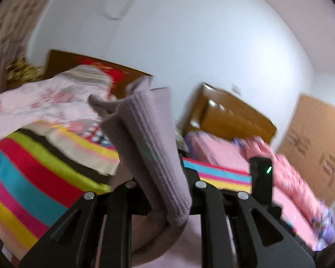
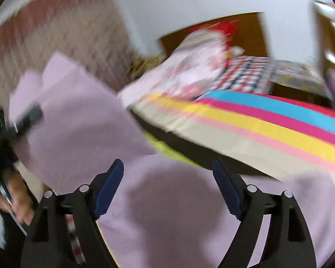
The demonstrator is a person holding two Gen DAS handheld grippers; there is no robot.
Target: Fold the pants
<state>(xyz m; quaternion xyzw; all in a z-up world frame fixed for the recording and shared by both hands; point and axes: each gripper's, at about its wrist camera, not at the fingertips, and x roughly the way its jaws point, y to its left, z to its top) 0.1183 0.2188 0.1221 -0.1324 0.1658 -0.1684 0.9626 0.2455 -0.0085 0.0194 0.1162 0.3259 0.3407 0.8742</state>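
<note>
Bedroom scene: white wall (image 1: 212, 44) behind, bed with a striped bedspread (image 1: 33, 167) as the work surface; both views motion-blurred.

Pants (image 1: 149, 147): mauve, ribbed cuff end lifted off the bed, pinched in the left gripper (image 1: 167, 192), jaws pressed together on the fabric. The cuff stands up past the fingers and the rest hangs below. In the right wrist view the pants (image 2: 82, 120) hang as a broad sheet at left, lower part spread flat under the right gripper (image 2: 167, 189).

Right gripper: jaws spread wide, blue pads (image 2: 109, 189) clear of the cloth, nothing between them. Left gripper (image 2: 26, 118) is visible at far left of that view, gripping the top of the sheet.

Around: pink floral quilt (image 1: 44, 102) at far left, pink bedding (image 1: 290, 178) at right, wooden headboard (image 1: 230, 114) behind, cardboard (image 1: 319, 143) against the right wall.
</note>
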